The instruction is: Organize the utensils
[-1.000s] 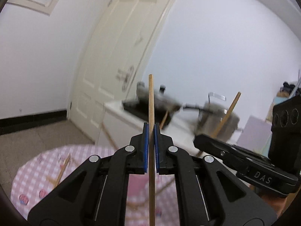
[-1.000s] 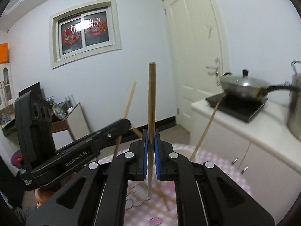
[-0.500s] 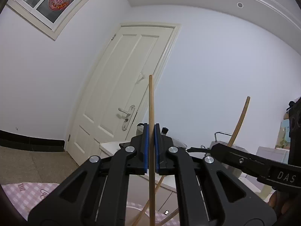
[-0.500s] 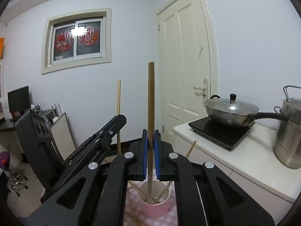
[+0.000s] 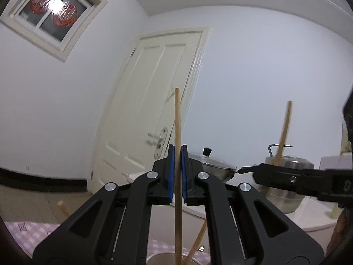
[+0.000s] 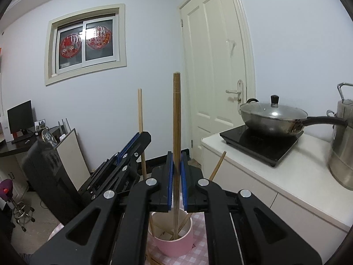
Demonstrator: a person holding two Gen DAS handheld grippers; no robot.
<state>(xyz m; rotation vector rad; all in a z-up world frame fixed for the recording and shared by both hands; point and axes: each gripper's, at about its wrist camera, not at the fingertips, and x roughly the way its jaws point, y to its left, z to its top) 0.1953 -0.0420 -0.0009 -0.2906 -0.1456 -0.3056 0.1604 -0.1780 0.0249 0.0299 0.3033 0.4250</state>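
My left gripper [image 5: 177,167] is shut on a light wooden chopstick [image 5: 177,121] held upright; its lower end reaches the rim of a cup [image 5: 158,258] at the bottom edge. My right gripper [image 6: 177,172] is shut on a darker wooden chopstick [image 6: 176,114], upright, with its lower end inside the pink cup [image 6: 176,245] on the pink checked tablecloth [image 6: 198,256]. Several other chopsticks lean in the cup. The left gripper with its chopstick shows left of centre in the right wrist view [image 6: 141,141]; the right gripper shows in the left wrist view [image 5: 260,172].
A white counter [image 6: 253,165] stands to the right with a black induction hob [image 6: 260,141], a lidded wok [image 6: 271,119] and a steel pot [image 6: 342,150]. A cream door [image 6: 216,66] is behind. A desk with a monitor [image 6: 19,117] is at the left.
Both grippers have tilted upward and lowered over the pink cup with their chopsticks. The right chopstick's lower end now stands deeper inside the cup.
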